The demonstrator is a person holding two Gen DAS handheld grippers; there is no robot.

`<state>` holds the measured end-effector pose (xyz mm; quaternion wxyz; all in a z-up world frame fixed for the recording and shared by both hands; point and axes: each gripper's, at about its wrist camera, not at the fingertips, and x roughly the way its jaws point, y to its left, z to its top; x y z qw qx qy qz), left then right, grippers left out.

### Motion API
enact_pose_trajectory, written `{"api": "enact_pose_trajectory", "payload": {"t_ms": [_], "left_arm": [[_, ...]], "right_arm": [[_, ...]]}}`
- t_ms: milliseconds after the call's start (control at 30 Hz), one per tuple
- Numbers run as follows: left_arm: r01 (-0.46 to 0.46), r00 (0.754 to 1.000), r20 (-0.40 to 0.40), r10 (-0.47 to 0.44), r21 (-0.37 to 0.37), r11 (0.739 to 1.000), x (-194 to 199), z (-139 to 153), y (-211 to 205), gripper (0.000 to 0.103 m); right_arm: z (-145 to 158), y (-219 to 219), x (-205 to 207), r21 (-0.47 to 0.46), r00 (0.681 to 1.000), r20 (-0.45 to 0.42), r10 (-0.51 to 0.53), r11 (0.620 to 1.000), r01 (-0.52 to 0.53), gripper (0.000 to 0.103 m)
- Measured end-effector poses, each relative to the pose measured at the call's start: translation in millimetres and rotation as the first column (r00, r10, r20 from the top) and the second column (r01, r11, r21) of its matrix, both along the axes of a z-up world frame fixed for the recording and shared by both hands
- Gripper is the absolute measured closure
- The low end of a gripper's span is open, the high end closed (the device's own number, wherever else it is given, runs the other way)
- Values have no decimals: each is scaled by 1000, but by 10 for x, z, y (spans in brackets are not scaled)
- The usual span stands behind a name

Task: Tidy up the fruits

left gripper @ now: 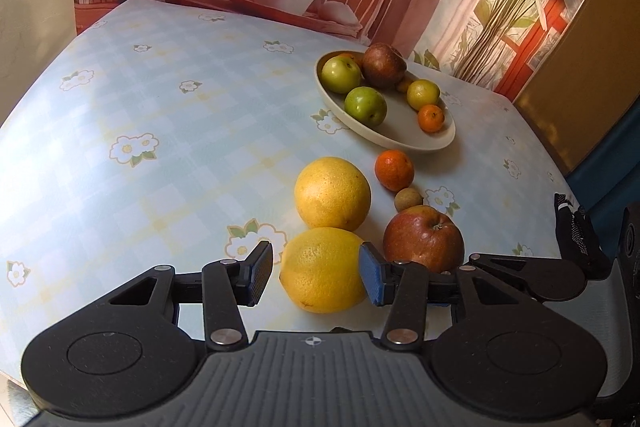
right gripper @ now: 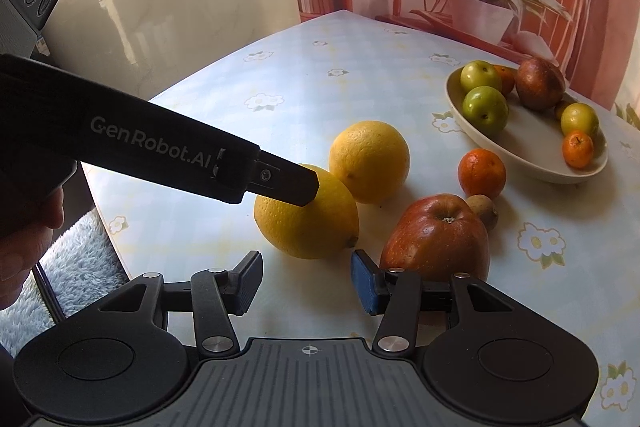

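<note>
Two large yellow citrus fruits lie on the flowered tablecloth. My left gripper (left gripper: 316,275) straddles the nearer one (left gripper: 320,271). Its right pad rests at the fruit's side, and a thin gap shows at its left pad. From the right wrist view, one left finger (right gripper: 288,183) lies across that same fruit (right gripper: 308,223). The second yellow fruit (left gripper: 332,193) sits just behind. My right gripper (right gripper: 306,283) stands open over bare cloth in front of the near fruit, with a red apple (right gripper: 436,239) just to its right. A cream bowl (left gripper: 400,141) holds several fruits.
A mandarin (left gripper: 394,169) and a small brown fruit (left gripper: 408,199) lie between the red apple (left gripper: 424,239) and the bowl (right gripper: 520,167). A printed backdrop of a plant and a chair stands behind the table. The table edge and a fluffy rug (right gripper: 80,267) are at the left.
</note>
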<state>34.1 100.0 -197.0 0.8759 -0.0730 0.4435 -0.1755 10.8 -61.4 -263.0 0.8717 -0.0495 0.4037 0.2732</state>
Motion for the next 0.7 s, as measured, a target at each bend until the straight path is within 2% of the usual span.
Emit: {"api": "enact_pose_trajectory", "payload": {"t_ms": [267, 433, 600, 700], "left_arm": [[-1, 1000, -20, 0, -33, 999, 34, -4, 78, 53], [29, 999, -34, -31, -52, 998, 106, -14, 123, 52], [58, 997, -45, -62, -76, 995, 160, -50, 130, 52], [73, 996, -46, -77, -79, 994, 165, -63, 97, 52]], "right_arm": [[1, 46, 59, -26, 999, 27, 28, 999, -28, 57], [17, 119, 88, -81, 996, 55, 64, 995, -60, 56], [72, 190, 114, -134, 989, 105, 105, 987, -91, 46], [70, 219, 153, -143, 986, 108, 131, 983, -115, 47]]}}
